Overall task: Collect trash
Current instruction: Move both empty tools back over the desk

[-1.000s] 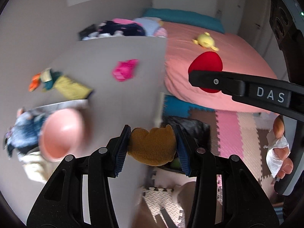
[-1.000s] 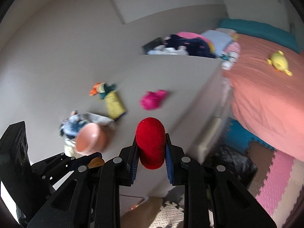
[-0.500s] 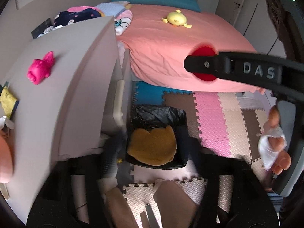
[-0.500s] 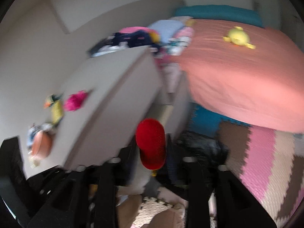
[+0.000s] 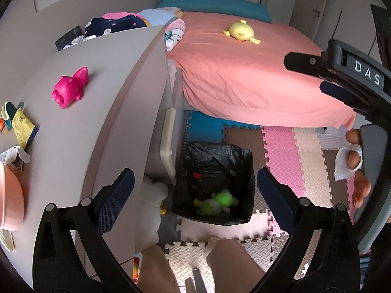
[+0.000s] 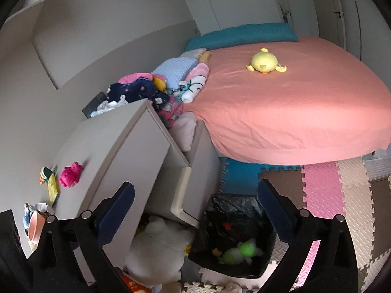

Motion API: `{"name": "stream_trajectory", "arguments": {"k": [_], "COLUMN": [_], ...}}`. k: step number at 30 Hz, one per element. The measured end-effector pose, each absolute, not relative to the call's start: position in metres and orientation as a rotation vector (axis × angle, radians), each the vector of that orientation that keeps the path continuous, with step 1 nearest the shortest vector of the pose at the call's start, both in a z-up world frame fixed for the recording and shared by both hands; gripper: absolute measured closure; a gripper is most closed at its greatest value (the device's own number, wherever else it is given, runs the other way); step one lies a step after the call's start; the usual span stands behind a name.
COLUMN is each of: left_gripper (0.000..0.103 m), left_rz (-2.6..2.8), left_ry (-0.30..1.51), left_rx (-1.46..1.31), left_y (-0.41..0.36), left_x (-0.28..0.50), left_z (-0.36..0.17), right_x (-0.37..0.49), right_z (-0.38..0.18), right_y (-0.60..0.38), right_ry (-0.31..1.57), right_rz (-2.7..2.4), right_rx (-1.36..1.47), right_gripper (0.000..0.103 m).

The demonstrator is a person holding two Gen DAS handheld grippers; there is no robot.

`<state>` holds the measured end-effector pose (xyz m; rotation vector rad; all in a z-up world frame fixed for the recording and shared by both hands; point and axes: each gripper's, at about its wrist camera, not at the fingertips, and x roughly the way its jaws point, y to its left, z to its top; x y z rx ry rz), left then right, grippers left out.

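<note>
Both of my jaws stand wide and have just been opening, and nothing is between them. The left gripper (image 5: 195, 185) hangs above the bin (image 5: 240, 217), its pads apart on both sides of the bin's mouth and touching nothing. The right gripper (image 6: 195, 195) is the same, wide and empty, over the bin (image 6: 256, 272) from a lower angle. In the left view I also see the right gripper (image 5: 317, 73) from the side, far right, with a hand (image 5: 356, 168) on its handle that also pinches a white tissue (image 5: 342, 163).

The bin is one, lined with a black bag, on the foam mats (image 5: 281, 151) between the desk (image 5: 97, 127) and the bed (image 5: 244, 73). Inside I count one green toy (image 5: 220, 201) near the bottom and one small red piece (image 5: 196, 174) higher on the bag; more I cannot tell.

On the desk: one magenta toy (image 5: 70, 88), one yellow packet (image 5: 23, 124), one pink bowl (image 5: 9, 200), one small open carton (image 5: 17, 156). On the bed lies one yellow plush (image 5: 242, 31). One white plush (image 6: 158, 251) lies on the floor, touching the bin's left side.

The desk edge runs close on the left of the bin. To the right the mats are open.
</note>
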<state>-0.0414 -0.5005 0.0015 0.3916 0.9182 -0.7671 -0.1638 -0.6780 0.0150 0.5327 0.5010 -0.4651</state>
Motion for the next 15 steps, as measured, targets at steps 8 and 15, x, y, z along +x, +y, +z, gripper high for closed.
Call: {"name": "stream_trajectory", "arguments": {"k": [8,15], "left_gripper": [0.006,0.006], "left_rz": [-0.755,-0.673], "left_ry": [0.898,0.883], "left_rx": [0.368,0.333], "left_y": [-0.481,-0.441], "left_x": [-0.040,-0.028], "left_z": [0.013,0.029], "right_x": [-0.152,-0.129], "right_z": [0.028,0.041], "right_y": [-0.655,-0.616], "right_ry": [0.498,0.522], "right_rz": [-0.436,-0.324], "right_rx": [0.485,0.326], "right_gripper": [0.003,0.003]}}
